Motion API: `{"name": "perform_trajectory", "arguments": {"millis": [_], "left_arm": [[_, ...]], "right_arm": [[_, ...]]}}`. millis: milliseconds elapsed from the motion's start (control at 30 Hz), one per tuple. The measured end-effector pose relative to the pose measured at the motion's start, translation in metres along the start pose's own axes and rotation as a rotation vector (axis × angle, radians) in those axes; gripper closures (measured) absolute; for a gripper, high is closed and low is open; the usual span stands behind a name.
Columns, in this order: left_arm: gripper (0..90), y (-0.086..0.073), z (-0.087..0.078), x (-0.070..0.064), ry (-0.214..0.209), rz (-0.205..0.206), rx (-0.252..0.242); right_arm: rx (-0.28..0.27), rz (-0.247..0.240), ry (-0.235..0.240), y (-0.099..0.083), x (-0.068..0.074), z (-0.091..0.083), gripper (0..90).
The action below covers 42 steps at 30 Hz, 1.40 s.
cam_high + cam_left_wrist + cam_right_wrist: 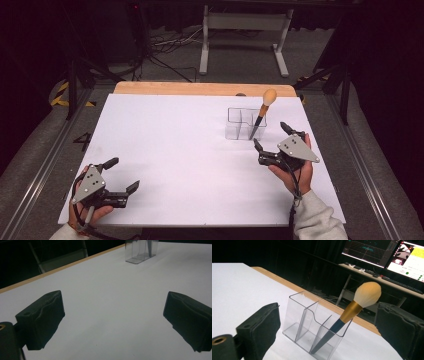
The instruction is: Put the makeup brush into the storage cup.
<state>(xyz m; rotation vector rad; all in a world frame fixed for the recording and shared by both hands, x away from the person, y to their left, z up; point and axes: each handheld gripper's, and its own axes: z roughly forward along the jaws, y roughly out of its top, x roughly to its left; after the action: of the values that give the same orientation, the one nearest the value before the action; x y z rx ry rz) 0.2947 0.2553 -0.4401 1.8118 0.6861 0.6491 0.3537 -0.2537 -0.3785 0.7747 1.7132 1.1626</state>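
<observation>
Brush [262, 111] leaning in organizer [245, 124]; right gripper [272, 137] fingers wide, left gripper [122, 174] likewise. Next: likely closing on handle.

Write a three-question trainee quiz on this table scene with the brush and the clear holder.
1. True or false: the makeup brush stands in the clear holder with its bristle head up.
2. Which claw is nearer the holder: A) left claw, B) right claw?
3. Fill in: the jaws of both claws stand ____, gripping nothing.

Key:
1. True. Its handle sits in an end compartment, and it leans.
2. B. In the high view it sits just short of the holder, while the left claw is at the near left of the white table.
3. Open.
</observation>
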Motion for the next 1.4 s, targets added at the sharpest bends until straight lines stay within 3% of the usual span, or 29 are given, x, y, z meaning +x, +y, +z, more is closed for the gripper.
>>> {"name": "perform_trajectory", "arguments": {"millis": [433, 700, 1100, 1400], "left_arm": [[4.0, 0.000, 0.000, 0.000, -0.001, -0.001, 0.003], [4.0, 0.000, 0.001, 0.000, -0.003, 0.003, 0.003], [4.0, 0.000, 0.001, 0.000, -0.006, 0.005, 0.003], [4.0, 0.000, 0.002, -0.001, -0.011, 0.010, 0.013]], "right_arm": [[0.007, -0.014, 0.019, -0.006, 0.001, -0.008, 7.1], [0.005, -0.051, 0.021, -0.008, 0.006, -0.015, 7.1], [0.015, -0.061, 0.060, -0.017, 0.009, -0.024, 7.0], [0.018, -0.062, 0.061, -0.025, 0.009, -0.031, 6.9]]}}
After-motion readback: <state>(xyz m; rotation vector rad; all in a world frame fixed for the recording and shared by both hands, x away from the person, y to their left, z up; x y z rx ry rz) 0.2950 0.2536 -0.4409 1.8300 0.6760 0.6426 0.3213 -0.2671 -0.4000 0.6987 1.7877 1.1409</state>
